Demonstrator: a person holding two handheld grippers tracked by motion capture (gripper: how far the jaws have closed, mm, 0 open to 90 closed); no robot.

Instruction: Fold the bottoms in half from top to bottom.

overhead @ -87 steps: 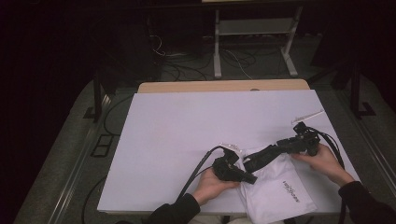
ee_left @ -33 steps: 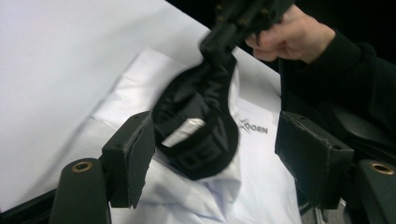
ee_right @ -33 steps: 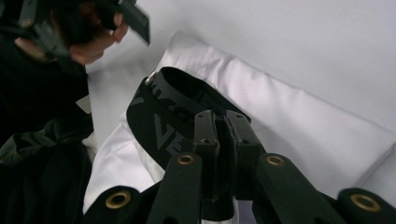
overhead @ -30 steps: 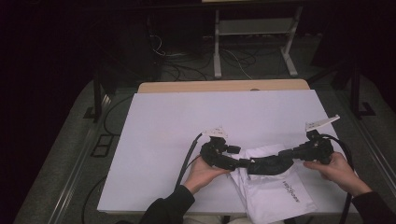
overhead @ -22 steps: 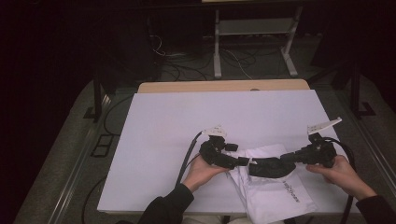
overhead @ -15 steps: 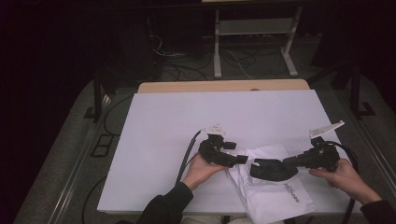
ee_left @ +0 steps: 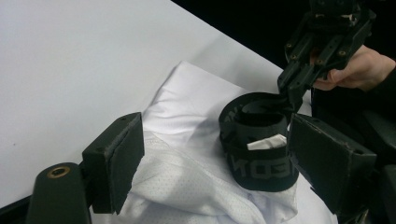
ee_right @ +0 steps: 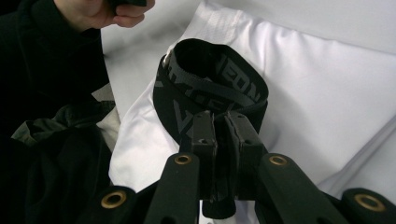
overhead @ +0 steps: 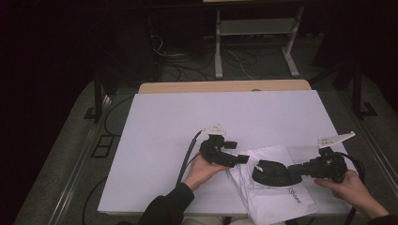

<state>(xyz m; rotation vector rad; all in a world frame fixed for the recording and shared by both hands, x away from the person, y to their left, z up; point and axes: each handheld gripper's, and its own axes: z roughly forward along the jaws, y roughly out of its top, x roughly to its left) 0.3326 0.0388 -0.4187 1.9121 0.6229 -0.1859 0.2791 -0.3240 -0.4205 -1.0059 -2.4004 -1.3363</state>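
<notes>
Waistband (ee_right: 212, 91) in right gripper (ee_right: 219, 133)

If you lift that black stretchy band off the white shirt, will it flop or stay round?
Probably flop: the black band is soft woven fabric, and its loop already sags where the right gripper pinches it. It looks light. The white shirt underneath wrinkles easily, so it might drag along.
</notes>
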